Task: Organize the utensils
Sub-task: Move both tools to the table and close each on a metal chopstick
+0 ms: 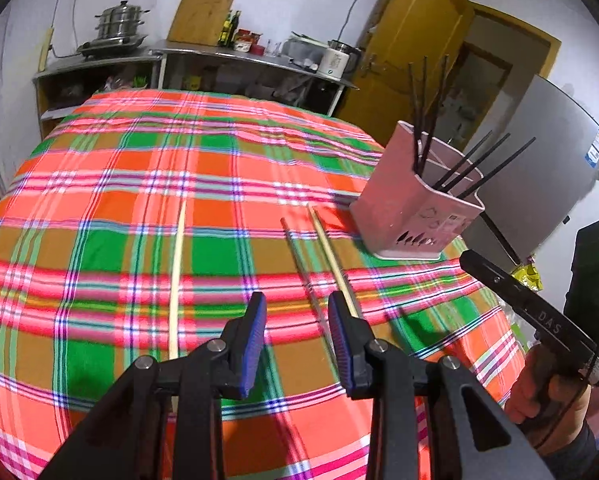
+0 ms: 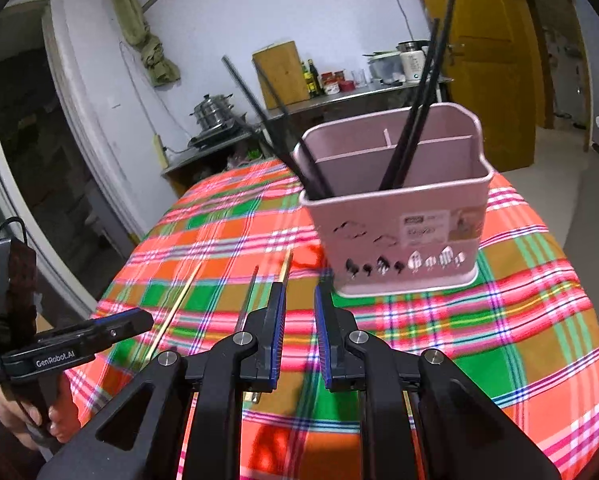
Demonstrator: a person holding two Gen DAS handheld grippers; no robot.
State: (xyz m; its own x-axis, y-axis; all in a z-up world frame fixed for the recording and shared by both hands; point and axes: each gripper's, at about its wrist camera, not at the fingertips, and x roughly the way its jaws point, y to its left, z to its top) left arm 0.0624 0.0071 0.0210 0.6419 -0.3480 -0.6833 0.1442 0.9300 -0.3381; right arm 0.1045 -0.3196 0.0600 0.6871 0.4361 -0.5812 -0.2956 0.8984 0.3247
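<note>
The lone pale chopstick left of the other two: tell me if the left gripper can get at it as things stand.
Probably yes. The pale chopstick lies flat on the tablecloth with bare cloth around it, just left of the open left gripper, which holds nothing. Nothing blocks the approach.

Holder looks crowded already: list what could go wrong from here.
1. The pink holder stands near the table's edge; a nudge from the right gripper might tip it.
2. Black chopsticks lean outward at steep angles, so inserting more could knock them out.
3. The light chopsticks lie flat on the checked tablecloth; the open left gripper may snag fabric.
</note>
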